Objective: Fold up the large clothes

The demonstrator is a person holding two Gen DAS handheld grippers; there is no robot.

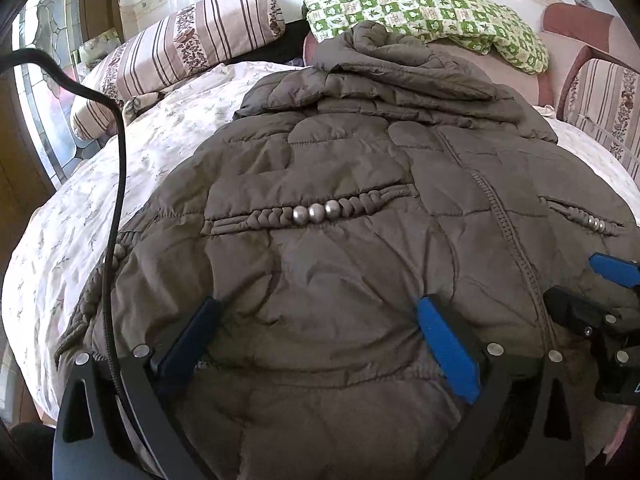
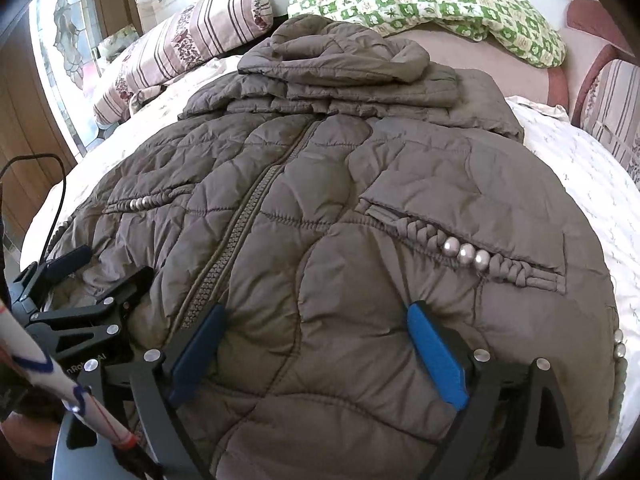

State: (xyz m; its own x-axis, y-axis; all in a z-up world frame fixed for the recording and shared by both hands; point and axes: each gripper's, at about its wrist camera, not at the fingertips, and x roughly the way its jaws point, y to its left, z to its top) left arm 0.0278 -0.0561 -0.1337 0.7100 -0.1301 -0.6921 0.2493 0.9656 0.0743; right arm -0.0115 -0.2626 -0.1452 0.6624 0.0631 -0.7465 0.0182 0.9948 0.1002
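Nearby: striped pillow [image 1: 192, 36], green quilt [image 2: 432, 4] beyond jacket [image 1: 320, 184].

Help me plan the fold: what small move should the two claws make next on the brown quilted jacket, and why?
Probably close both on the hem: the left claw and right claw stand open, pressed into the jacket near its bottom edge, gripping nothing.

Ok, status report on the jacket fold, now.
Left gripper and right gripper open, fingers on the hem. Brown quilted puffer jacket flat on floral bedsheet, sleeves folded in. Nothing in the way.
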